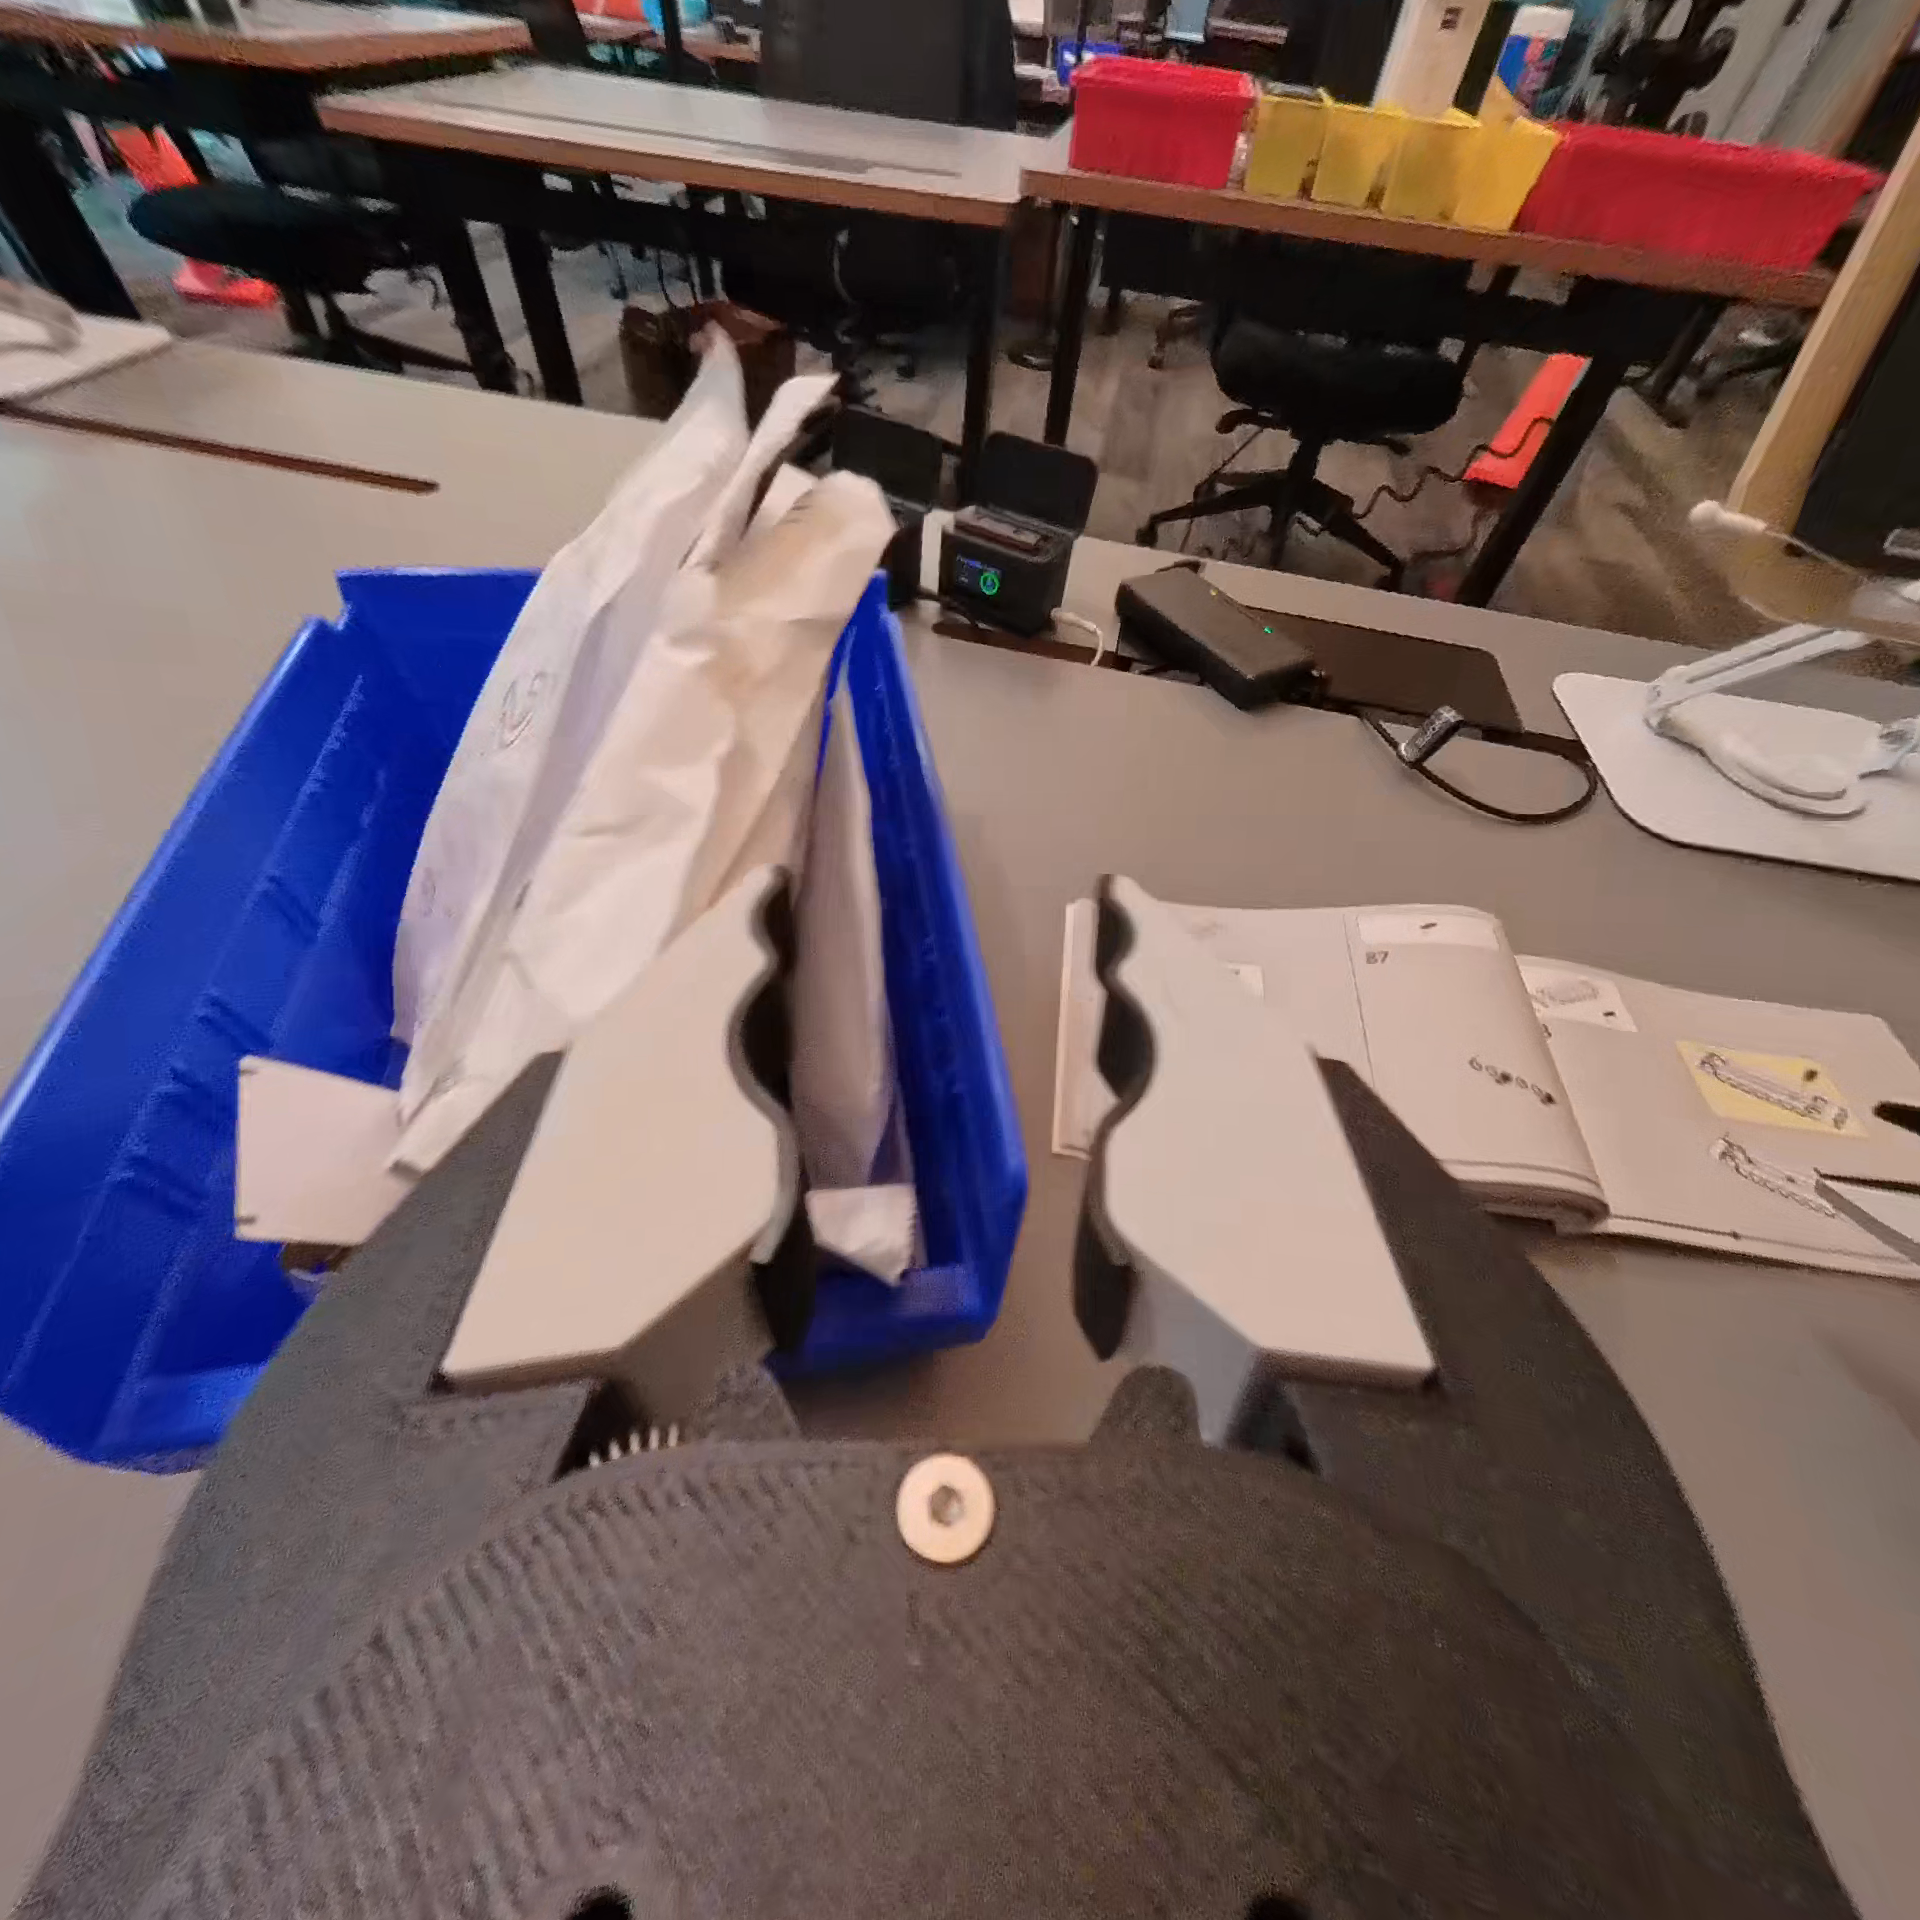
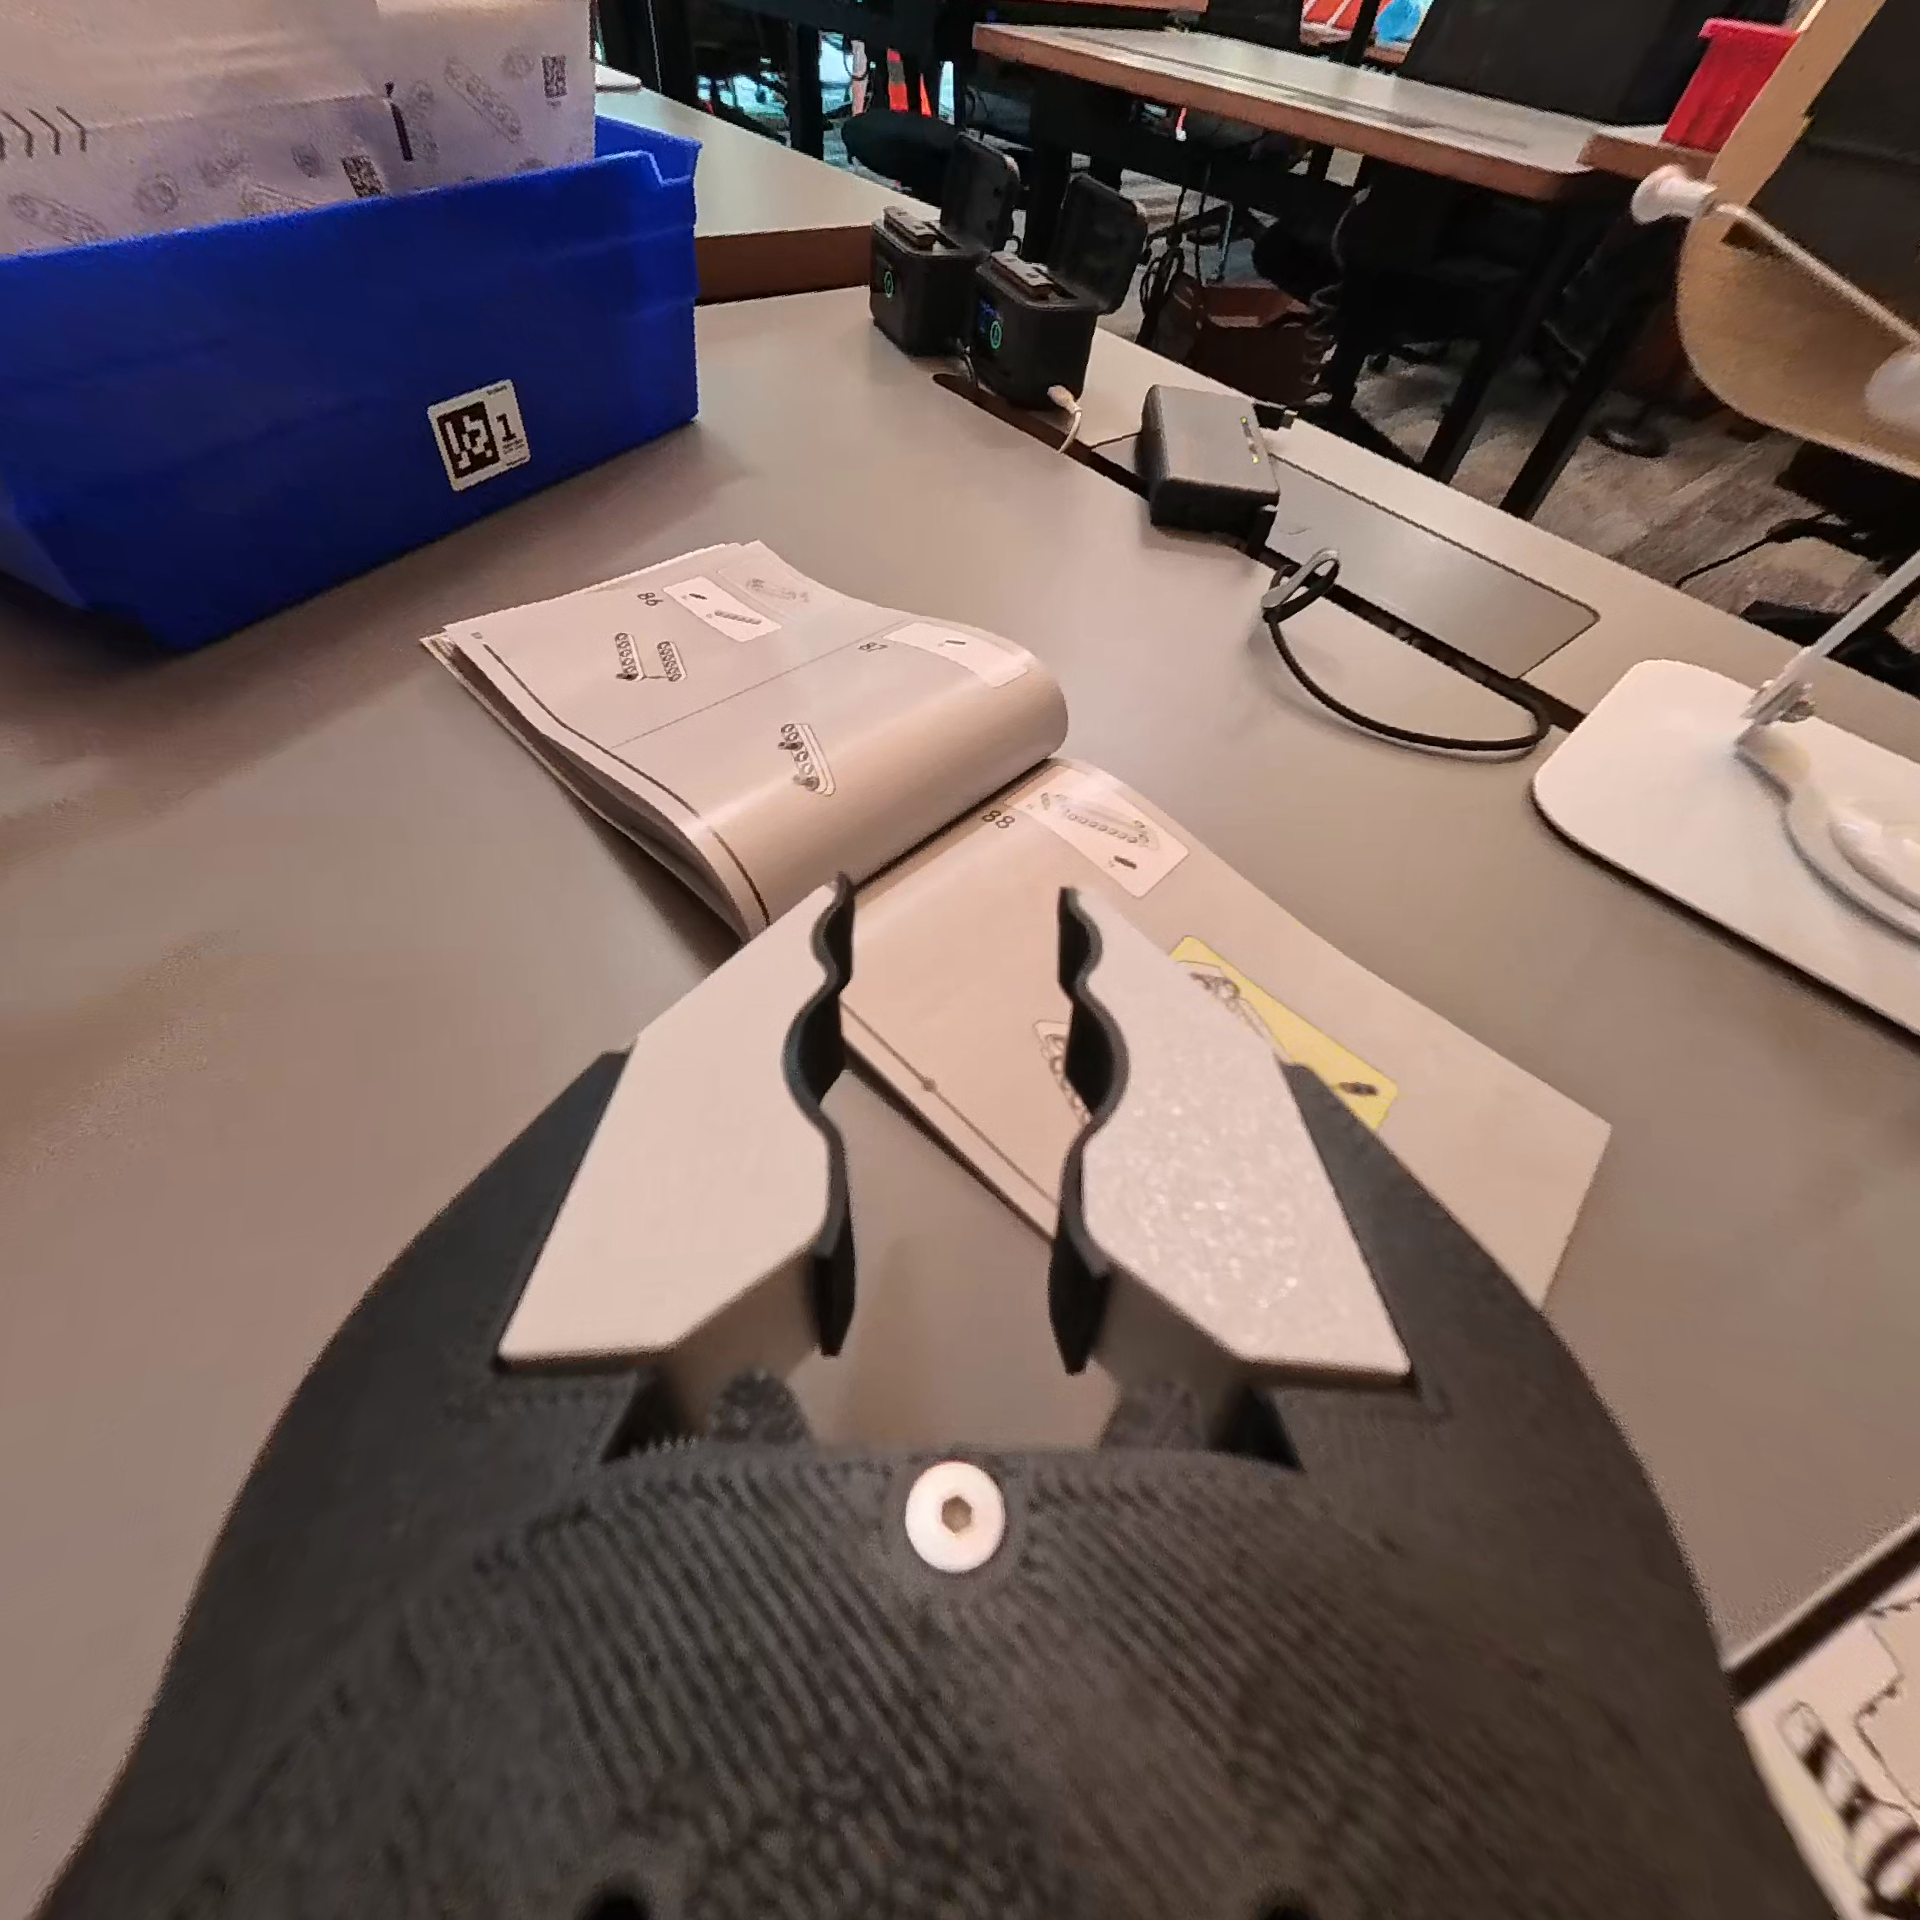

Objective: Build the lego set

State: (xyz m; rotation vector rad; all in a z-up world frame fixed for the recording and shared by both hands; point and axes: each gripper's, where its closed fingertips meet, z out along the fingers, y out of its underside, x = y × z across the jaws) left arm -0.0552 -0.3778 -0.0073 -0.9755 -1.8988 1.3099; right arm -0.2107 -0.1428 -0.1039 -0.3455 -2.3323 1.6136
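Observation:
A blue bin (image 1: 208, 935) stands on the grey table and holds several white paper bags (image 1: 644, 727), standing upright. An open instruction booklet (image 1: 1455, 1039) lies flat to the right of the bin. My left gripper (image 1: 940, 904) is open and empty, above the bin's near right wall, with its left finger in front of the bags. My right gripper (image 2: 956, 904) is open and empty, just above the booklet's (image 2: 831, 727) right-hand page. The bin (image 2: 260, 364) and bags (image 2: 260, 104) show at the upper left there. No loose bricks are in view.
Two black charger cases (image 2: 987, 281), a black power brick (image 2: 1205, 457) and a looped cable (image 2: 1382, 717) lie behind the booklet. A white stand base (image 2: 1662, 790) sits at the right. A printed card (image 2: 1849, 1745) lies at the lower right. Desks and chairs stand beyond the table. The printed card (image 2: 1849, 1745) is about 20 centimetres from my right fingertips.

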